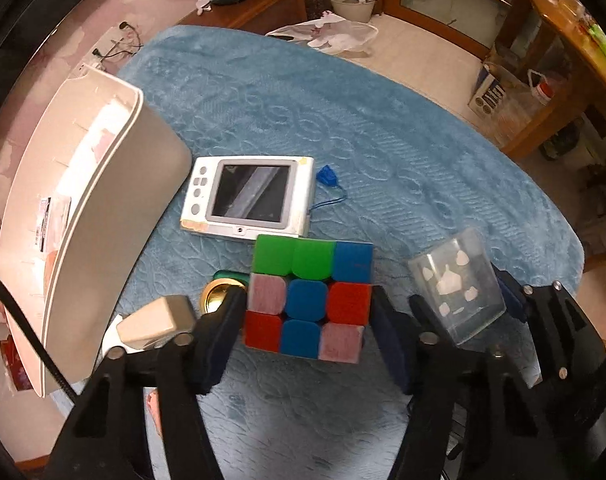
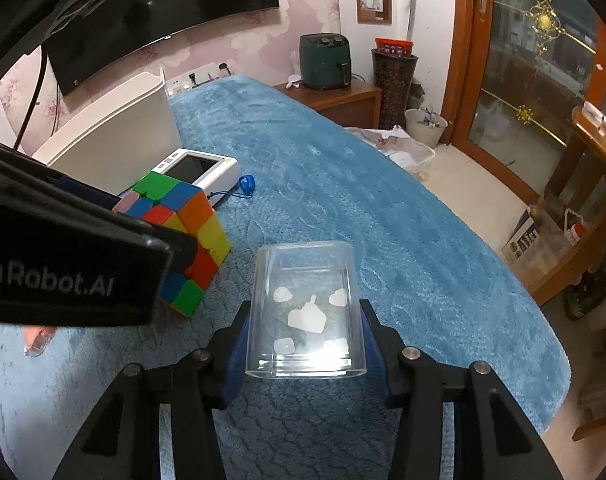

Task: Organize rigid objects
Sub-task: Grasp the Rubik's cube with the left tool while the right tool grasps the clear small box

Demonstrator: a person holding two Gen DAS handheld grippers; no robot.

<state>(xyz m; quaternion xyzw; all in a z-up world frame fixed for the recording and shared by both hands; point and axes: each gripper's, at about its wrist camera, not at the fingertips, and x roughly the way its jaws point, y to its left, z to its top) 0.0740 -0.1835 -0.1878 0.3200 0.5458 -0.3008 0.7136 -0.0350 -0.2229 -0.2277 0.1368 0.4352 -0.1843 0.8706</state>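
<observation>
Left gripper (image 1: 309, 312) jaws pinch a glossy plastic Rubik's cube (image 1: 308, 295). Right gripper (image 2: 305, 350) jaws pinch a clear rounded-rectangular acrylic block (image 2: 306, 312) above plush embossed blue blanket (image 2: 343, 184).

The left gripper (image 1: 309, 308) clamps a cube (image 1: 308, 297) over the blue cloth (image 1: 343, 120). Beside it, the right gripper (image 1: 463, 304) pinches a clear block (image 1: 457, 285). A white device (image 1: 250, 197) lies beyond the cube, next to a white bin (image 1: 103, 220) at the cloth's left edge.
</observation>
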